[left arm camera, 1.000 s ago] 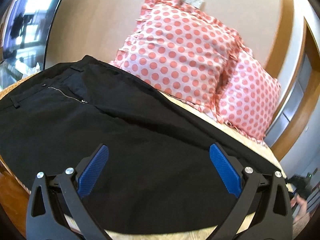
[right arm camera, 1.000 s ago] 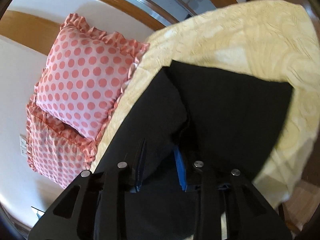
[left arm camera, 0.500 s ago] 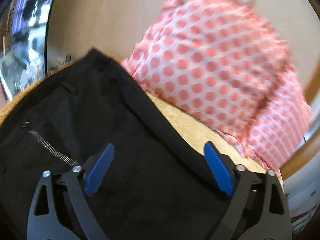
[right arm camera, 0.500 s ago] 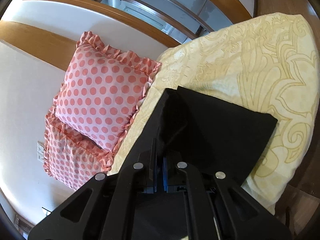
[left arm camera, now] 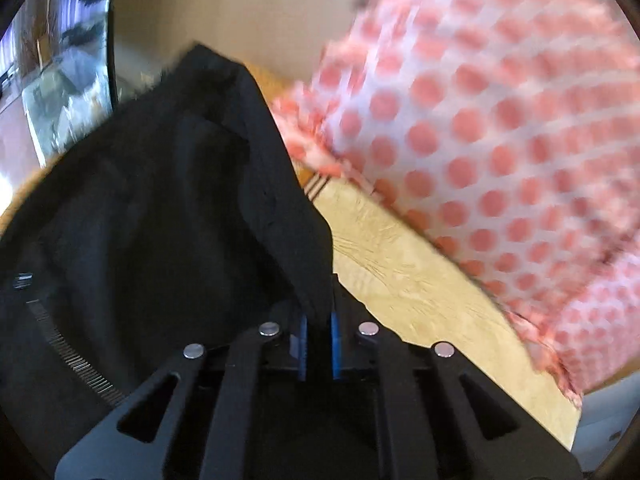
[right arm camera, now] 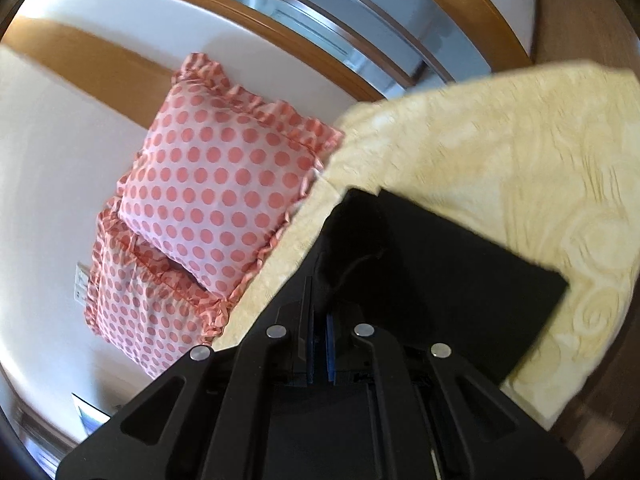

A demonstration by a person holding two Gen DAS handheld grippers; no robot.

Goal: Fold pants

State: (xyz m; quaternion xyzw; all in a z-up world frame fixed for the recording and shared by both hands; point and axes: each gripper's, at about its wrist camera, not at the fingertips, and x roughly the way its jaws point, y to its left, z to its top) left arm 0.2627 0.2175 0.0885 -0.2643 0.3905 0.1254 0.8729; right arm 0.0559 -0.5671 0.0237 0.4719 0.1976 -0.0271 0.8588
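Observation:
Black pants (left arm camera: 168,216) lie on a bed with a yellow patterned cover (left arm camera: 408,280). In the left wrist view I see the waist end with the zipper at lower left. My left gripper (left arm camera: 318,344) is shut on the far edge of the pants, which rises in a ridge from the blue pads. In the right wrist view the leg end of the pants (right arm camera: 448,280) lies flat on the cover (right arm camera: 520,168). My right gripper (right arm camera: 319,352) is shut on a lifted fold of the pants near its far edge.
Two pink pillows with red dots lean on the white wall at the bed's head (left arm camera: 500,152) (right arm camera: 224,188). A wooden rail and a metal-framed door (right arm camera: 320,32) are behind them. The bed edge drops to a wooden floor (right arm camera: 588,412) at right.
My left gripper moved forward over the pants towards the pillows and closed on the far edge. My right gripper closed fully on its fold and lifted it slightly.

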